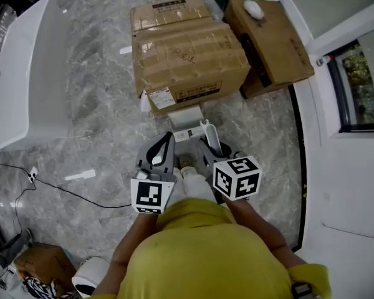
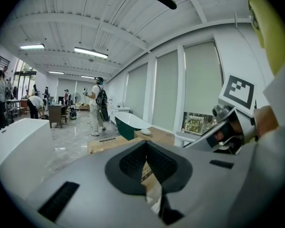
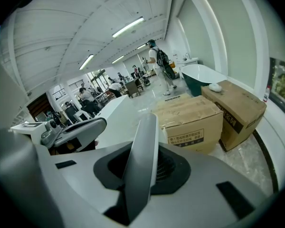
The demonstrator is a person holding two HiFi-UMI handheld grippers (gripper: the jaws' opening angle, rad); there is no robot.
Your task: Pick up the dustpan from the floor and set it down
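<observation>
Right gripper (image 3: pixel 143 161): it is closed down narrow on the white handle (image 3: pixel 145 129) of the dustpan (image 1: pixel 188 124); the handle is pinched across its thin edge and leans to one side between the pads.

Left gripper (image 2: pixel 146 151): its jaws are drawn together with nothing between them, and only a slit is left through which cardboard is seen; it is held just beside the right gripper, so no support is given to the dustpan.

Where the dustpan is: it is carried by the handle alone, with the pan at the far end over the marble floor (image 1: pixel 106 117), just in front of the near cardboard box (image 1: pixel 187 61); whether the pan is clear of the floor cannot be told.

Risk of twisting: the handle is judged likely to pivot in the pads, since it is gripped on a narrow edge, already leans, and is loaded by the pan well beyond the grip.

Risk of slipping: smooth plastic is held by one gripper only, so the handle could be lost if it is jerked or the grip is eased too soon.

Risk of collision: the pan's front edge could be knocked against the box if it is swung forward, and the handle levered out of the grip.

Risk at set-down: if it is released while tilted, the dustpan is likely to tip over or slide on the polished floor.
</observation>
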